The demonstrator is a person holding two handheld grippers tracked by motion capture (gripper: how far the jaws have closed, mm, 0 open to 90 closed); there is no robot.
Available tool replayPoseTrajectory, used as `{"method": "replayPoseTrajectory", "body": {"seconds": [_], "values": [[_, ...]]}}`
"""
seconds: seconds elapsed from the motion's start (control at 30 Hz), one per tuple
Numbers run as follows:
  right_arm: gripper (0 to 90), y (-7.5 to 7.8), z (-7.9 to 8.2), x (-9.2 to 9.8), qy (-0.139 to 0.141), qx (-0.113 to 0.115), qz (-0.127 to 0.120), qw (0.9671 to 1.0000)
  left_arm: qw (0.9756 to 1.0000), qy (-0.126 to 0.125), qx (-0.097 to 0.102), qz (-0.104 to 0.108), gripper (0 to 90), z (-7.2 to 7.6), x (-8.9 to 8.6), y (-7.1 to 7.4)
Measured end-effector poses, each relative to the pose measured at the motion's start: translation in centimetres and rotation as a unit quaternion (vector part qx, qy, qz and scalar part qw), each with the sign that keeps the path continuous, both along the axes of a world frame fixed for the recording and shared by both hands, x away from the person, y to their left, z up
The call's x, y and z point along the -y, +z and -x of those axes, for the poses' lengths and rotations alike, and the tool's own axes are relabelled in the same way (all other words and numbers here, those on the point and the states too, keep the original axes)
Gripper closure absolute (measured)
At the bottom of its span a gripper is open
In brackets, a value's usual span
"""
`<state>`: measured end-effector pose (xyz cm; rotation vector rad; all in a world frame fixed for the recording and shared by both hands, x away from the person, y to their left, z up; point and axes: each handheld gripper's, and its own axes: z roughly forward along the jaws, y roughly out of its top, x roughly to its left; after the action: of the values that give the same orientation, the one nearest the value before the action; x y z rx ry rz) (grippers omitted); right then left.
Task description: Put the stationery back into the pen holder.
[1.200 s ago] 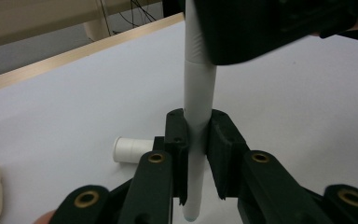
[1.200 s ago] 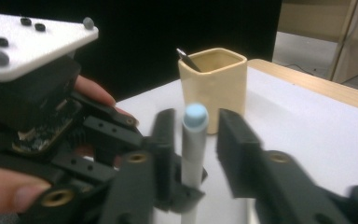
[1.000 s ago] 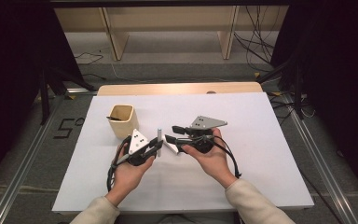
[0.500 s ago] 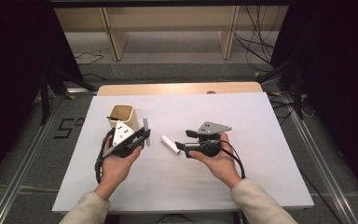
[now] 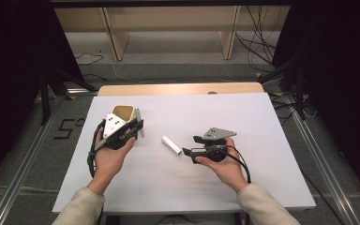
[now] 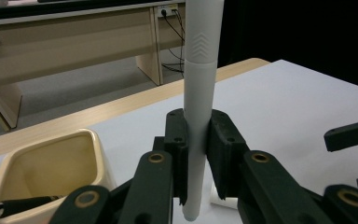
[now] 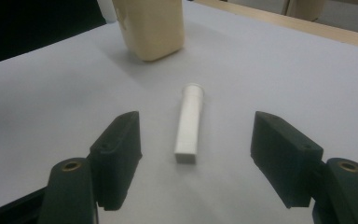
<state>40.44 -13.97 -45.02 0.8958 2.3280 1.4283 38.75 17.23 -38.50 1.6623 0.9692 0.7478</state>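
Left gripper (image 5: 130, 130) clamps a white pen (image 6: 199, 107) between its jaws, pen upright in the left gripper view, pads pressed on both sides of the lower barrel, tip poking out below the jaws. In the high view the pen (image 5: 138, 123) shows as a thin grey stick just right of the beige cup (image 5: 122, 112), near the cup's rim. Left hand (image 5: 108, 154) wraps the gripper body from below, grey plate on top.

Cup stands at the left side of the white table (image 5: 243, 117); in the left gripper view the cup (image 6: 51, 172) sits low left with a dark pen end (image 6: 14, 207) lying inside.

White pen cap (image 5: 171, 145) lies flat on the table, between the two grippers, touching neither. In the right gripper view the cap (image 7: 189, 122) lies lengthwise in line with the gap between the two jaws, just ahead of the tips, open round end away from the camera, cup (image 7: 150, 28) farther off behind it.

Right gripper (image 5: 189, 145) has its jaws spread wide, they have just been opening, nothing pressed between them, cap lies free on the table in front. Right hand (image 5: 222, 164) holds that gripper low over the table, jaws pointing left toward the cap
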Motion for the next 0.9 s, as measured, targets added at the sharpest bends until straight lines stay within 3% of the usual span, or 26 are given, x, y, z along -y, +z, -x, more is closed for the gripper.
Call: {"method": "replayPoseTrajectory", "body": {"seconds": [0.9], "values": [[32.1, -0.7, 0.3, 1.2, -0.009, -0.012, 0.009, 0.9999, 0.9990, 0.029, 0.027, 0.019, 78.6, -1.2, -1.8, 2.7]]}}
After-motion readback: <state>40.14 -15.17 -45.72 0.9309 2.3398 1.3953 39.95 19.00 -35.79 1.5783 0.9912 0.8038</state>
